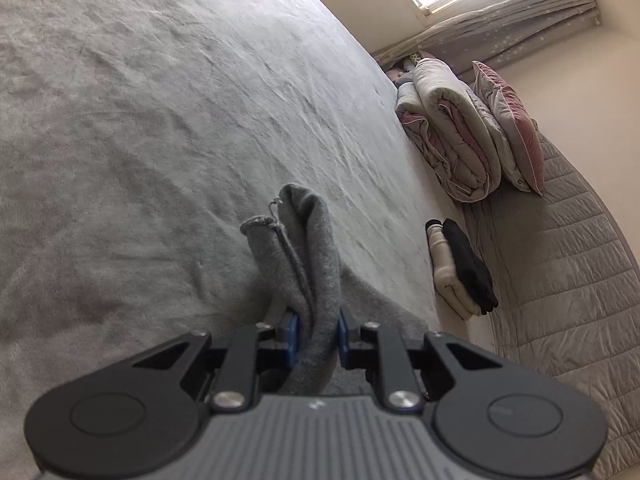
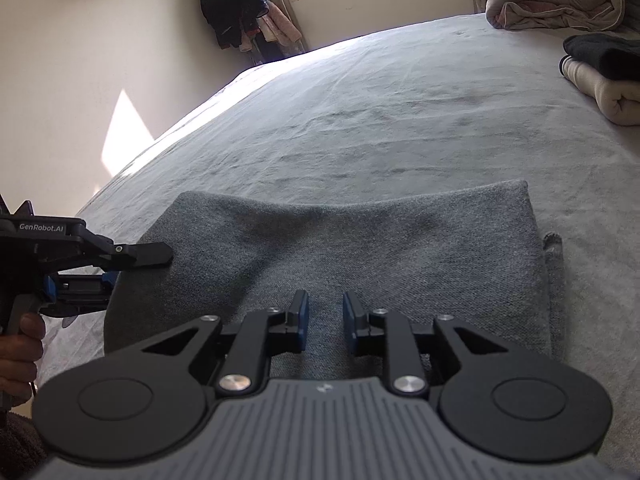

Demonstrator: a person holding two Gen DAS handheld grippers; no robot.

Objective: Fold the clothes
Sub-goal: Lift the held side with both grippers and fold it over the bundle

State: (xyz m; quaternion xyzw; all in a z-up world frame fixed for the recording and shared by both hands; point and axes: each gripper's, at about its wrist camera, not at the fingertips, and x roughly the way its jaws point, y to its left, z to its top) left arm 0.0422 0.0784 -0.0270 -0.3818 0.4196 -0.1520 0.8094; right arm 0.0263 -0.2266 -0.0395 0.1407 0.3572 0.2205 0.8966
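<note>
A grey knit garment (image 2: 360, 248) lies folded on the bed in front of me. My left gripper (image 1: 318, 330) is shut on a bunched edge of the grey garment (image 1: 308, 240), which sticks up between the blue pads. It shows from the side in the right wrist view (image 2: 120, 264), at the garment's left edge. My right gripper (image 2: 326, 312) hovers just above the garment's near part, its jaws a little apart with nothing between them.
The bed has a grey sheet (image 1: 180, 100). A stack of folded clothes, cream and black (image 1: 460, 268), lies at the bed's side, also in the right wrist view (image 2: 604, 76). A rolled duvet (image 1: 452, 132) and pillow (image 1: 512, 128) lie beyond. Dark clothes (image 2: 232, 0) hang in the corner.
</note>
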